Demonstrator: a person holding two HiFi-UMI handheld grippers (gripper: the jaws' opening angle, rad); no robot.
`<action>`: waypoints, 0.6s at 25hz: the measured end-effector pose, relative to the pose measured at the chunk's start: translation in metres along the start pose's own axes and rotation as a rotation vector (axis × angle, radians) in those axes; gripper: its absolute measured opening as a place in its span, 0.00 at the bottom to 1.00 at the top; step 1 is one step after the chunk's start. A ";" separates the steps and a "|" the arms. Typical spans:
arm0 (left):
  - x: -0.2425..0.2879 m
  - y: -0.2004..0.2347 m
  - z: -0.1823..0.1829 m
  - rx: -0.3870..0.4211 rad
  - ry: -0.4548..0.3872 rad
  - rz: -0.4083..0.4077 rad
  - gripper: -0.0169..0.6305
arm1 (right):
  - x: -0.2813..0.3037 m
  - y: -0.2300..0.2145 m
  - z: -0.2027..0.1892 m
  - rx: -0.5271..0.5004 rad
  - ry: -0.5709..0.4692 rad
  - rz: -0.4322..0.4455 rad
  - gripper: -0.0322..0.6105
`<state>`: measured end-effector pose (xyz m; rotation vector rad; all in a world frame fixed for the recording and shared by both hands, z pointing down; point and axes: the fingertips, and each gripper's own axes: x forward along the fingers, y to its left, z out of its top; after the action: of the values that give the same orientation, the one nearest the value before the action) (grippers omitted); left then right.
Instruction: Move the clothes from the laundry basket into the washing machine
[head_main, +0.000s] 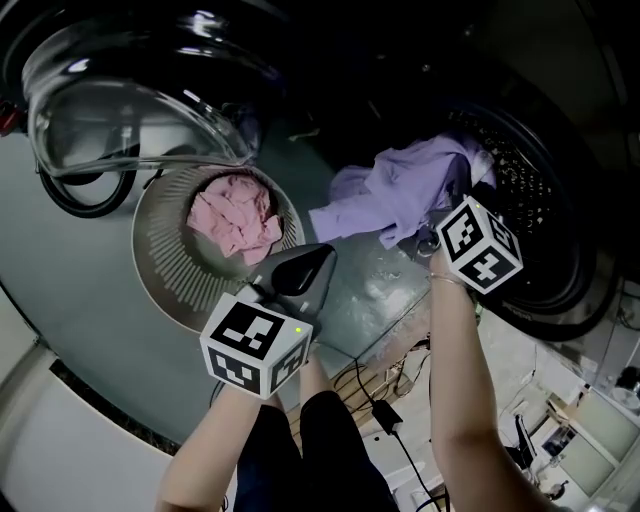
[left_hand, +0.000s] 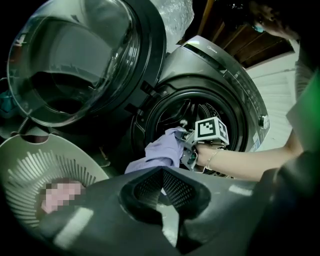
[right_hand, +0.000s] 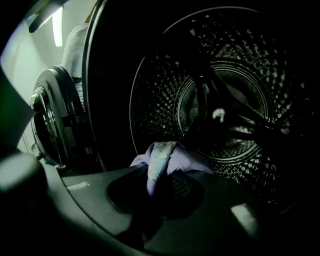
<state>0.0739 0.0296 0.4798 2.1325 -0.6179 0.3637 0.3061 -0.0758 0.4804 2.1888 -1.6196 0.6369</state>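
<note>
A lavender garment (head_main: 400, 185) hangs over the lip of the washing machine drum (head_main: 535, 190). My right gripper (head_main: 438, 228) is shut on a fold of it at the drum's mouth. In the right gripper view the bunched cloth (right_hand: 167, 160) fills the jaws, with the perforated drum (right_hand: 225, 100) behind. The left gripper view shows that gripper (left_hand: 188, 148) with the cloth (left_hand: 162, 150) trailing down to the left. A pink garment (head_main: 235, 218) lies in the round slatted laundry basket (head_main: 150, 265). My left gripper (head_main: 305, 262) hovers beside the basket, its jaws together and empty.
The washer's glass door (head_main: 120, 90) stands swung open at the upper left, above the basket. Cables and a plug (head_main: 385, 405) lie on the floor by the person's legs. The grey machine front (left_hand: 215, 65) surrounds the opening.
</note>
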 end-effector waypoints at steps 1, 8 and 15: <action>0.000 0.000 0.000 0.000 0.000 -0.005 0.04 | 0.006 -0.002 0.000 0.002 0.003 0.004 0.16; 0.002 -0.003 -0.006 -0.002 0.023 -0.026 0.04 | 0.038 -0.025 -0.028 0.118 0.145 -0.047 0.38; 0.003 0.000 -0.003 0.007 0.025 -0.021 0.04 | 0.026 -0.038 -0.044 0.142 0.212 -0.080 0.61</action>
<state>0.0764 0.0307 0.4827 2.1365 -0.5808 0.3805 0.3424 -0.0631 0.5314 2.1854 -1.4107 0.9516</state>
